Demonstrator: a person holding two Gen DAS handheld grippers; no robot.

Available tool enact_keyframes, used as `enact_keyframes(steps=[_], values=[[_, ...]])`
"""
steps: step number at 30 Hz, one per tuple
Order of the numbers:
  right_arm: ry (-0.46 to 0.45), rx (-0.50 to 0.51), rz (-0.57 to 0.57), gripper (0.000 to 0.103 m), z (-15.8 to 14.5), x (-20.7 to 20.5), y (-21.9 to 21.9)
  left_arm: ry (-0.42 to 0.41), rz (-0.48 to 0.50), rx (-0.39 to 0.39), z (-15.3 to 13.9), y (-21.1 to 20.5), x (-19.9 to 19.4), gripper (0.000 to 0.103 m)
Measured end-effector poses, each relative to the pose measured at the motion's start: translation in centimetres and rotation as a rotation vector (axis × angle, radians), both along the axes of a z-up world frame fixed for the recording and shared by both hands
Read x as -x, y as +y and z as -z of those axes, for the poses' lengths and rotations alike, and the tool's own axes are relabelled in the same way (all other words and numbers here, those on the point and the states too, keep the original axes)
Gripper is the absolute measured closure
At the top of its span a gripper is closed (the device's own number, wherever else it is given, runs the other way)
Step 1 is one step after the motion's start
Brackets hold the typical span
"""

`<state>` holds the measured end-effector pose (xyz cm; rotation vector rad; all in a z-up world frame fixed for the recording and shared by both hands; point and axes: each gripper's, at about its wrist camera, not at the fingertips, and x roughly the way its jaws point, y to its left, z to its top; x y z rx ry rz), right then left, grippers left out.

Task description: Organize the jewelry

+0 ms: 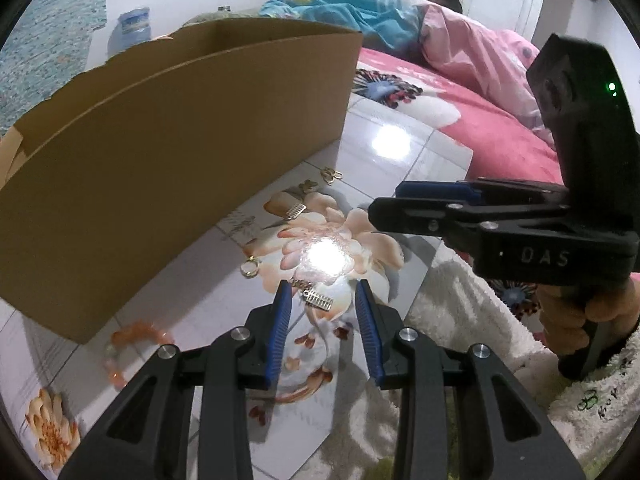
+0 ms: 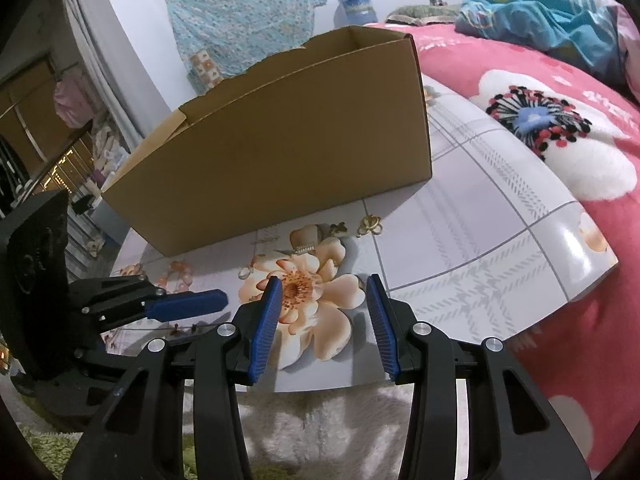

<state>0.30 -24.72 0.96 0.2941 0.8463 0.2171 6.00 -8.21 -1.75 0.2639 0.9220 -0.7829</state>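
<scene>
Jewelry lies loose on the board before the box (image 1: 172, 128). My left gripper (image 1: 322, 286) stands part open, empty, over a silver charm (image 1: 318, 300): light, thin, slippery; pinch its edges. Right gripper (image 2: 322, 280) part open, empty.

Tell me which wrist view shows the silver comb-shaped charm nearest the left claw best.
The left wrist view: the comb-shaped charm lies sharp on the floral board, between the tips of the open left claw without touching the pads. In the right wrist view, I cannot find it; the left claw enters from the side there.
</scene>
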Motion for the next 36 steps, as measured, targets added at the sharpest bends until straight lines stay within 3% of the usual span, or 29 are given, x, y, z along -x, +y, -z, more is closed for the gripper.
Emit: enact_keyframes(steps=[5, 9, 14, 22, 26, 36], values=[[0.005, -0.005, 0.001, 0.062, 0.3, -0.1, -0.2, -0.002, 0.004, -0.060, 0.9, -0.9, -0.2, 0.072], [0.010, -0.011, 0.005, 0.062, 0.5, -0.2, -0.4, -0.016, 0.010, -0.064, 1.0, -1.1, -0.3, 0.074], [0.009, -0.015, 0.009, 0.062, 0.6, -0.3, -0.8, -0.034, 0.002, -0.082, 1.1, -1.0, -0.6, 0.087], [0.006, -0.021, 0.013, 0.062, 0.6, -0.1, -1.0, -0.012, -0.003, -0.056, 1.1, -0.4, -1.1, 0.092], [0.007, -0.023, 0.015, 0.062, 0.6, 0.0, -1.0, 0.002, -0.017, -0.035, 1.0, 0.3, -1.3, 0.103], [0.004, -0.020, 0.014, 0.062, 0.4, -0.2, -0.7, 0.033, -0.072, 0.021, 0.7, 2.2, -2.1, 0.103]])
